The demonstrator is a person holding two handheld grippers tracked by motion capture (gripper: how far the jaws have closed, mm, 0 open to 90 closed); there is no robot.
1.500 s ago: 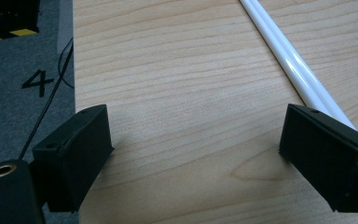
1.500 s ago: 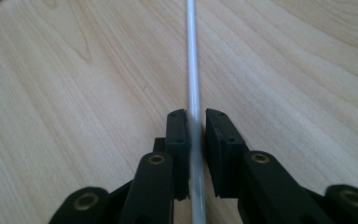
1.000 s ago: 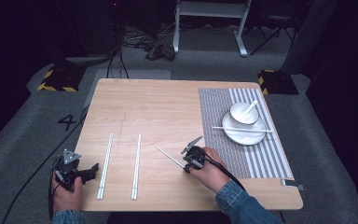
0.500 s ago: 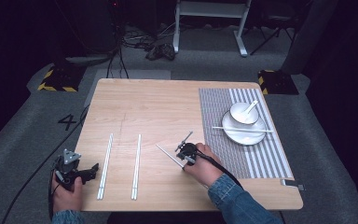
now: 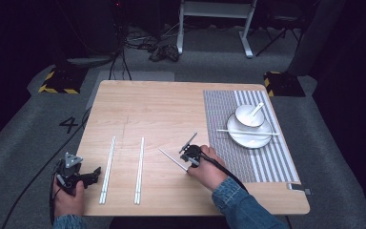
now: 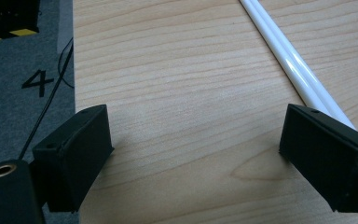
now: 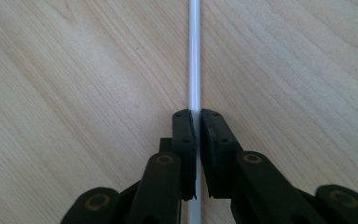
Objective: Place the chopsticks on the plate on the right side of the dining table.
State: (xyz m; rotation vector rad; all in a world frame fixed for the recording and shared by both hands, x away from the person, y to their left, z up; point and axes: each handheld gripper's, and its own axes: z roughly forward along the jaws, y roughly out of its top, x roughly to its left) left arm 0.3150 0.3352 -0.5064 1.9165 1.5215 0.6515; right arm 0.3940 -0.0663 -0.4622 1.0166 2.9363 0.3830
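A single white chopstick (image 5: 171, 158) lies slantwise on the wooden table (image 5: 162, 109) near the front middle. My right gripper (image 5: 188, 155) is shut on it. In the right gripper view the jaws (image 7: 196, 116) pinch the chopstick (image 7: 194, 56), which runs straight ahead over the wood. My left gripper (image 5: 93, 174) rests open at the table's front left edge. In the left gripper view the wide-apart jaws (image 6: 193, 135) hold nothing, and a pair of white chopsticks (image 6: 289, 60) passes just by the right jaw.
Two pairs of white chopsticks (image 5: 108, 168) (image 5: 139, 169) lie side by side at the front left. On the striped placemat (image 5: 224, 114) at the right stands a plate (image 5: 262, 139) with a chopstick (image 5: 248, 132) across it. A bowl (image 5: 244, 117) holds a spoon (image 5: 256, 110).
My right hand and gripper have shifted slightly left and forward over the single chopstick. The left gripper has stayed where it was.
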